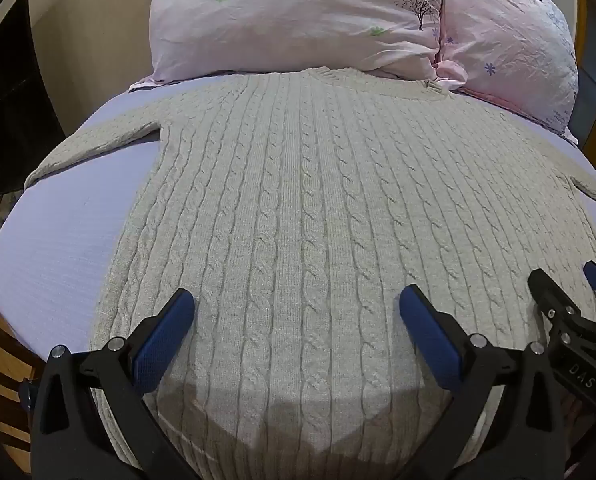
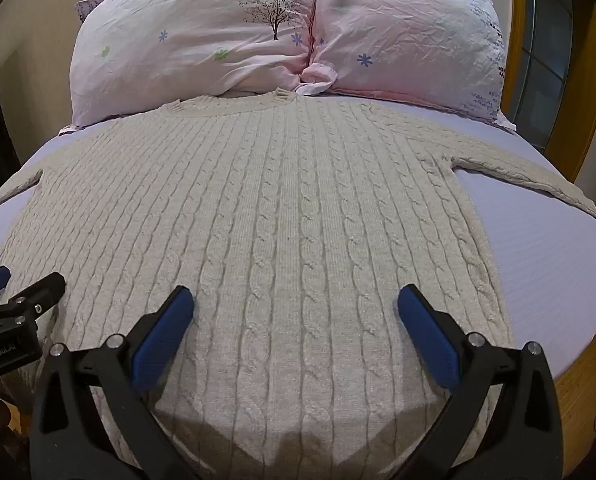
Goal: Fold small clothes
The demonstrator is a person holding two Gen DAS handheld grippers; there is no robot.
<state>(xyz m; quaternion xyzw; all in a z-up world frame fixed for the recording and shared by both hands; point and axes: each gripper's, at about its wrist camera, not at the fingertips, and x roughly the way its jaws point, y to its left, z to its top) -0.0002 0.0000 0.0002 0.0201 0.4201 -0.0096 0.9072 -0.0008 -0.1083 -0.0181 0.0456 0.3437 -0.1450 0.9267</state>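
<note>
A beige cable-knit sweater (image 1: 298,208) lies flat on the bed, collar toward the pillows, both sleeves spread out sideways; it also shows in the right wrist view (image 2: 282,216). My left gripper (image 1: 297,308) is open and empty, hovering over the sweater's lower left part. My right gripper (image 2: 296,306) is open and empty over the lower right part. The right gripper's fingers (image 1: 546,292) show at the right edge of the left wrist view; the left gripper's fingers (image 2: 38,288) show at the left edge of the right wrist view. The hem is hidden below the grippers.
The bed has a lilac sheet (image 1: 58,240), also seen in the right wrist view (image 2: 546,256). Two pink floral pillows (image 1: 290,16) (image 2: 410,32) lie against the sweater's collar. A wooden bed frame (image 2: 578,380) edges the mattress. A window with a wooden frame (image 2: 546,60) is at the right.
</note>
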